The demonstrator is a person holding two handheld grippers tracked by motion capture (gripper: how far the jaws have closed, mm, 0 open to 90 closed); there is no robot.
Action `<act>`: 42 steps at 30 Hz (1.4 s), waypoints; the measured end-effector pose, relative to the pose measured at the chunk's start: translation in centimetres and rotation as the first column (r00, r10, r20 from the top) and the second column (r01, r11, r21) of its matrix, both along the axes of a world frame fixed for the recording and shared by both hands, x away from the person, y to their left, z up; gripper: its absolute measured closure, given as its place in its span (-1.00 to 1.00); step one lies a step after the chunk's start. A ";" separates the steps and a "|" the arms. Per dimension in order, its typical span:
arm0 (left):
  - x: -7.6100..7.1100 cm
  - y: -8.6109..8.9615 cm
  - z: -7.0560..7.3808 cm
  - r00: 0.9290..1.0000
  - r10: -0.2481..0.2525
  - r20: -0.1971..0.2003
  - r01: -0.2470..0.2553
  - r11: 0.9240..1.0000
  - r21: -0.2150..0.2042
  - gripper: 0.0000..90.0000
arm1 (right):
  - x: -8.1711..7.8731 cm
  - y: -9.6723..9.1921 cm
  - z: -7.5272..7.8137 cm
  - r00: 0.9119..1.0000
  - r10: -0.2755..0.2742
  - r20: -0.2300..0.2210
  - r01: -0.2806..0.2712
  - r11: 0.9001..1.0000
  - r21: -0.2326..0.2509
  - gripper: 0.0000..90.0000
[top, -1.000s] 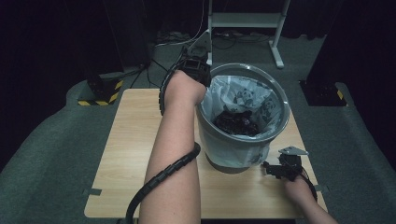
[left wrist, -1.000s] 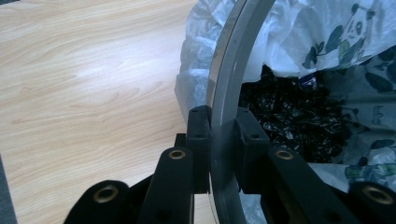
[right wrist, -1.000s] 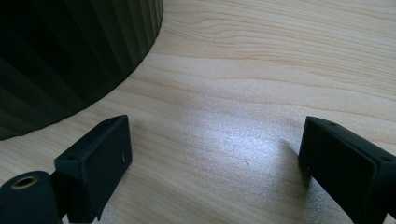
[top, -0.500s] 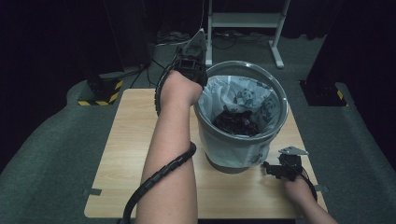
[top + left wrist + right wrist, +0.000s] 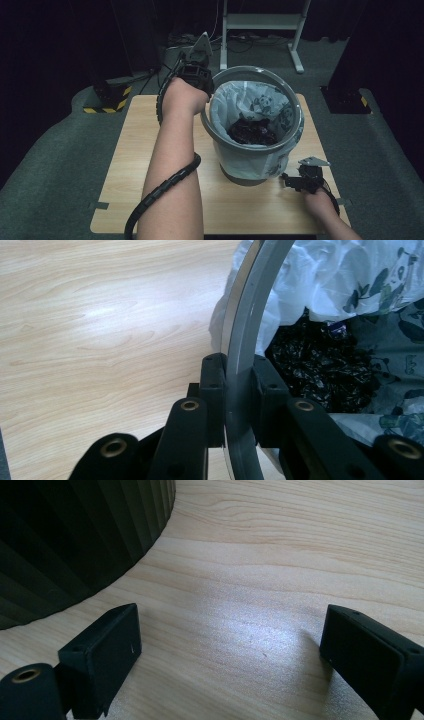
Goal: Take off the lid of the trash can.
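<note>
A grey bin stands on the wooden table, lined with a white panda-print bag that holds dark crumpled rubbish. A grey ring runs around the bin's top over the bag. My left gripper is at the ring's left side. In the left gripper view the left gripper is shut on the ring, one pad outside and one inside, with the bag and rubbish beyond. My right gripper rests low by the bin's base, open over bare wood.
The bin's ribbed dark base is just left of my right gripper's jaws. A white metal stand is on the floor behind the table. Bare tabletop stretches to the left of my left forearm.
My left forearm has shifted slightly to the left while the grip on the ring holds. The right hand has kept still.
</note>
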State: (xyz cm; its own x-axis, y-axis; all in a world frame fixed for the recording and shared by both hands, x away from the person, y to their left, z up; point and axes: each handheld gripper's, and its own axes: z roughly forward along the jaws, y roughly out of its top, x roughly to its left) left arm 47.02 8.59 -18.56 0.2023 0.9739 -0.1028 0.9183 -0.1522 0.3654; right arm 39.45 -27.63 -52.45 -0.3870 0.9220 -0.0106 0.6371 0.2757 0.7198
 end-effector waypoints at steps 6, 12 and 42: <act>-0.2 1.0 0.3 1.000 0.010 0.010 -0.010 1.000 -0.018 0.74 | 0.0 0.0 0.0 1.000 0.000 0.001 0.000 1.000 0.000 -0.79; -0.4 1.8 0.3 1.000 0.016 0.012 -0.016 1.000 -0.022 0.74 | 0.0 0.0 0.0 1.000 -0.001 0.000 0.001 1.000 -0.001 -0.79; -1.5 6.6 -0.4 0.998 0.064 0.002 -0.064 0.997 -0.036 0.74 | -0.1 0.0 0.0 1.000 -0.004 0.000 0.004 1.000 0.000 -0.79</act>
